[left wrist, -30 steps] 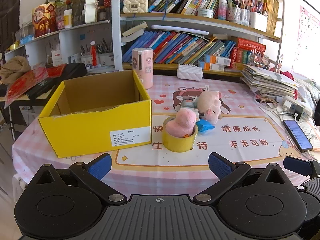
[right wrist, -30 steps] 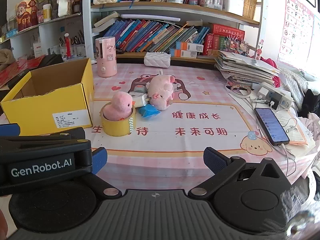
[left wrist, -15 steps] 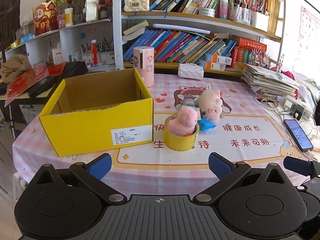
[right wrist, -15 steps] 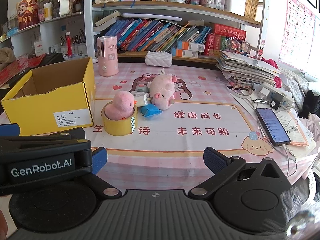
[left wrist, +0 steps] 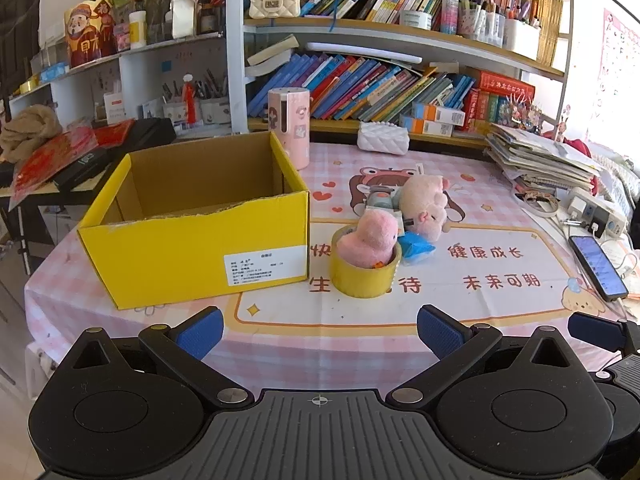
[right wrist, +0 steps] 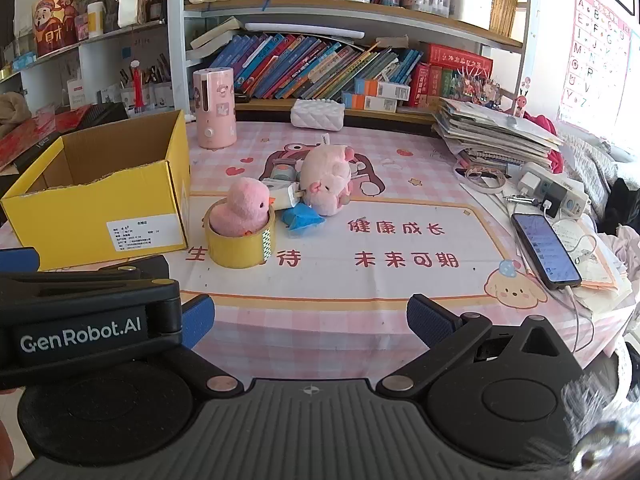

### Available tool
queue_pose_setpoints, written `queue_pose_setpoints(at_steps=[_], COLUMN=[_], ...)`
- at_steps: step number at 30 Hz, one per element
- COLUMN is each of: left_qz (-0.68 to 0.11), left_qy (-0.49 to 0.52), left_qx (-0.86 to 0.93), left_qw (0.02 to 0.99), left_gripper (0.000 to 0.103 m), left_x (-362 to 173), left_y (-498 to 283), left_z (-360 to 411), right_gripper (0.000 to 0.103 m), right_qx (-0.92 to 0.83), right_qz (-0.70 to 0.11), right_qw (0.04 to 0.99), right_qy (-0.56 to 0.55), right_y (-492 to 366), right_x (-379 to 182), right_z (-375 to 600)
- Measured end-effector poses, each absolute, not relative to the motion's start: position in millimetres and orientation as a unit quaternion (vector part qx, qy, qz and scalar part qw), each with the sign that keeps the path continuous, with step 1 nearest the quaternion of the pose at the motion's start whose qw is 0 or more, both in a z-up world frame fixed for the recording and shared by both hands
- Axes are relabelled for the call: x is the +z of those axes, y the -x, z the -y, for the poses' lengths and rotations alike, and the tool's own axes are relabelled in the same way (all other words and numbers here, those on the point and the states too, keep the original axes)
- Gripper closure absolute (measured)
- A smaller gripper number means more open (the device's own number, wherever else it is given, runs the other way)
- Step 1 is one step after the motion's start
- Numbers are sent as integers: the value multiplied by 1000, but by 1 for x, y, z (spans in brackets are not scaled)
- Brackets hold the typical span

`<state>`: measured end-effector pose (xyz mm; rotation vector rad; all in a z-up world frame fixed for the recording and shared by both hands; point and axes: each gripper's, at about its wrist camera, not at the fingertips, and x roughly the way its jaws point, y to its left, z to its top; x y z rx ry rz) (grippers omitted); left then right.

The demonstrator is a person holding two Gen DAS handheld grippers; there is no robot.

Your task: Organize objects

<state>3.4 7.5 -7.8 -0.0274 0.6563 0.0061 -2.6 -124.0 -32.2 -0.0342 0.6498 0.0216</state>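
An open yellow cardboard box (left wrist: pixel 192 256) (right wrist: pixel 96 224) stands empty on the left of the pink table. Right of it a pink plush duck (left wrist: pixel 372 238) (right wrist: pixel 242 206) sits inside a yellow tape roll (left wrist: pixel 364 276) (right wrist: pixel 240 250). Behind are a pink plush pig (left wrist: pixel 424 204) (right wrist: pixel 326 180), a blue packet (left wrist: pixel 416 246) (right wrist: pixel 302 218), a white charger (right wrist: pixel 282 194) and a small grey toy (left wrist: pixel 378 200). My left gripper (left wrist: pixel 320 332) and right gripper (right wrist: pixel 310 320) are both open and empty, near the table's front edge.
A pink cylinder humidifier (left wrist: pixel 289 120) (right wrist: pixel 214 110) and a white quilted pouch (right wrist: pixel 318 114) stand at the back. A phone (right wrist: pixel 546 250) on a cable, a power strip (right wrist: pixel 554 194) and a paper stack (right wrist: pixel 496 132) fill the right side. Bookshelves rise behind.
Both grippers have drifted slightly forward toward the table; the objects appear a little nearer. Nothing on the table has moved.
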Motion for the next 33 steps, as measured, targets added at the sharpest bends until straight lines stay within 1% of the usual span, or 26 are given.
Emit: queue_pose_setpoints(at_steps=[33], left_qz=[-329], left_qy=[16], left_qx=[1], left_qw=[944], left_gripper=[0], left_x=[-10], left_y=[-15], left_z=[-14], right_gripper=[0], right_qx=[9], right_qz=[-324], right_qw=[946], right_qy=[20], right_y=[-4], right_x=[-35], right_z=[120])
